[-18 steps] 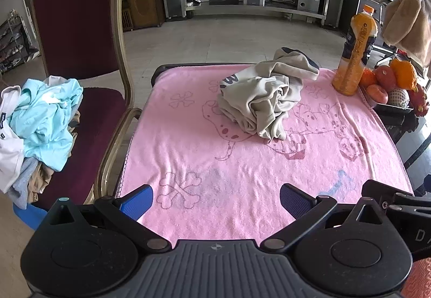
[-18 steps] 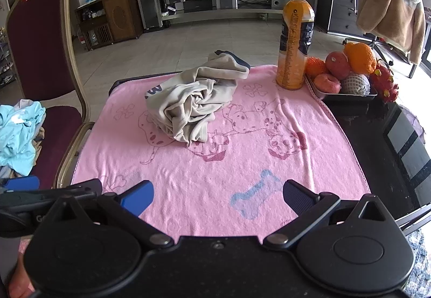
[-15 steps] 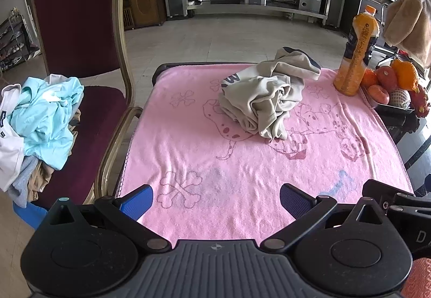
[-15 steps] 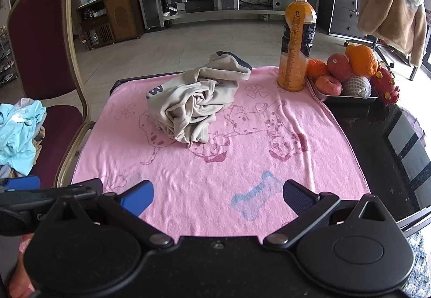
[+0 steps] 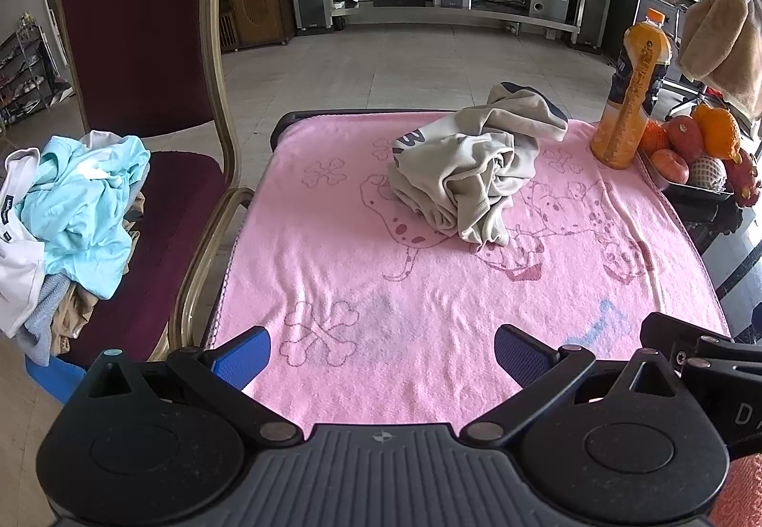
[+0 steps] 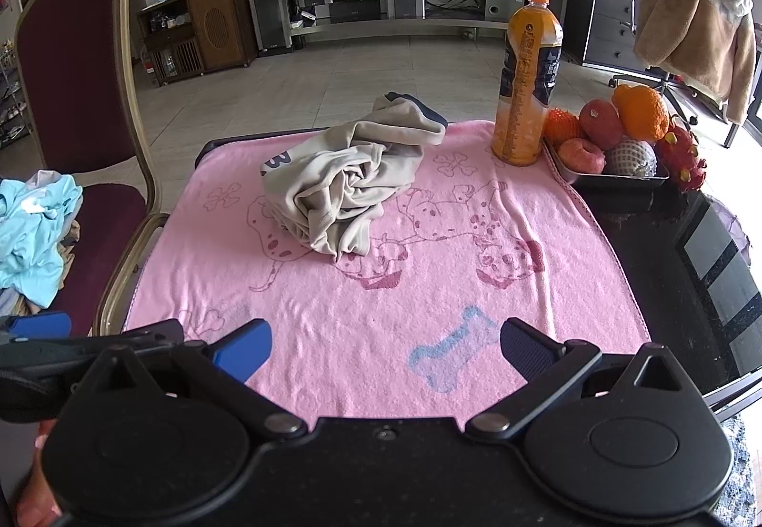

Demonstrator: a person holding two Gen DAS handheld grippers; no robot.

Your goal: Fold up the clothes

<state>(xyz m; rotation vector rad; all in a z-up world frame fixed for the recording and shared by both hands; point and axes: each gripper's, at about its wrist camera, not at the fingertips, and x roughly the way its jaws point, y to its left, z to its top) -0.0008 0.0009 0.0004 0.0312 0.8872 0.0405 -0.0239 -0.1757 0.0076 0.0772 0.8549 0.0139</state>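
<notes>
A crumpled beige garment [image 5: 471, 174] with dark trim lies bunched on the far half of the pink towel [image 5: 381, 288]; it also shows in the right wrist view [image 6: 347, 188]. My left gripper [image 5: 381, 353] is open and empty over the towel's near edge. My right gripper [image 6: 383, 348] is open and empty, also at the near edge, to the right of the left one. Both are well short of the garment.
A maroon chair [image 5: 143, 65] at the left holds a pile of light blue and white clothes [image 5: 71, 203]. An orange juice bottle [image 6: 526, 79] and a fruit tray [image 6: 619, 146] stand at the table's far right. A tan coat [image 6: 695, 26] hangs beyond.
Both views have shifted slightly; the garment and bottle sit a little further right and nearer in frame. The jaws stay open.
</notes>
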